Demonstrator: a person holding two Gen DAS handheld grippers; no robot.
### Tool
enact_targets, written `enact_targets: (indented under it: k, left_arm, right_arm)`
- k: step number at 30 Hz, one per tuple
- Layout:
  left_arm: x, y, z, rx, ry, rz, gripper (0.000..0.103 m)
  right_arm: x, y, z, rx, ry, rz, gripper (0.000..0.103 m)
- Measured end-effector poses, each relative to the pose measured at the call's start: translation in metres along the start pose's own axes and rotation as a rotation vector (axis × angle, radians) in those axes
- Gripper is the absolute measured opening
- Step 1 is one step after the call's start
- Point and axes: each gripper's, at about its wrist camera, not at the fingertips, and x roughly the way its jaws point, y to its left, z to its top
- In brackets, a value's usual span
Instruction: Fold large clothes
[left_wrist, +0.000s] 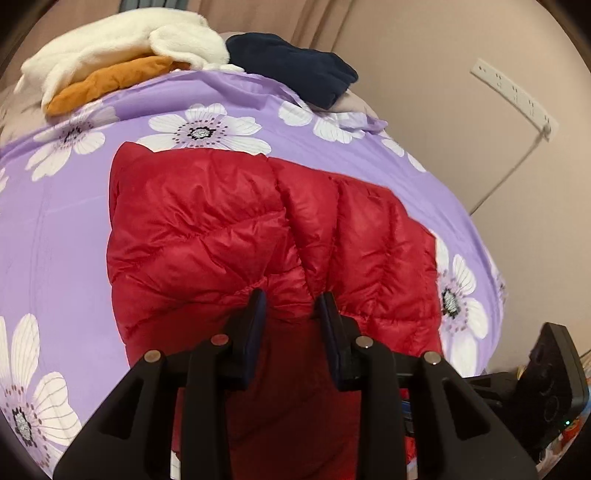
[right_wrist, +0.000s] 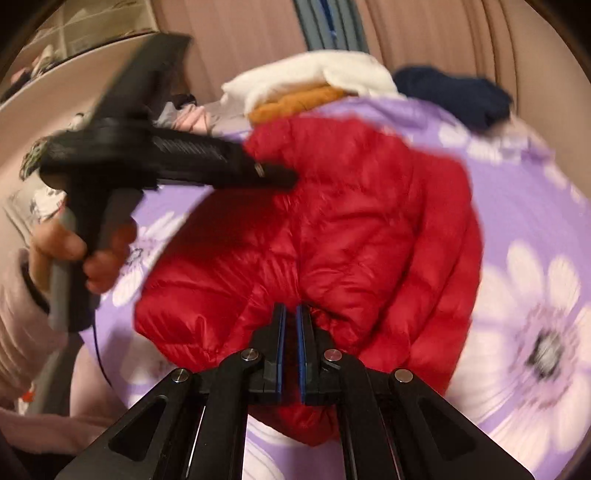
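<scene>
A red puffer jacket (left_wrist: 258, 229) lies partly folded on a purple bedsheet with white flowers (left_wrist: 55, 221). My left gripper (left_wrist: 291, 301) has its jaws partly apart with a fold of the red jacket between the pads. It also shows in the right wrist view (right_wrist: 284, 175), reaching onto the jacket's far left part. My right gripper (right_wrist: 291, 314) has its jaws nearly together, pinching the jacket's (right_wrist: 369, 229) near edge. That view is motion blurred.
A pile of cream (left_wrist: 122, 48) and orange (left_wrist: 110, 85) clothes and a navy garment (left_wrist: 295, 70) lie at the far end of the bed. A wall with a power strip (left_wrist: 513, 96) stands to the right. Beige curtains (right_wrist: 240, 37) hang behind.
</scene>
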Motion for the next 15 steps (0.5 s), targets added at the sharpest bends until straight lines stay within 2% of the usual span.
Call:
enact_targets:
  k: [3,7,10,15]
  left_arm:
    - [0.004,0.0,0.0,0.006,0.003,0.015,0.03]
    - [0.0,0.008,0.002,-0.039,0.01,-0.011,0.03]
    - [-0.017,0.009,-0.001,-0.083,-0.001,-0.031,0.03]
    - [-0.065,-0.003,-0.032,-0.087,-0.07,-0.081,0.047]
  right_arm:
    - [0.011,-0.012,-0.01,0.058,-0.029,0.031,0.001]
    - [0.015,-0.019,-0.014,0.098,-0.063,0.062,0.001]
    - [0.011,-0.026,-0.017,0.138,-0.084,0.103,0.001]
    - [0.003,-0.032,-0.017,0.172,-0.103,0.137,0.001]
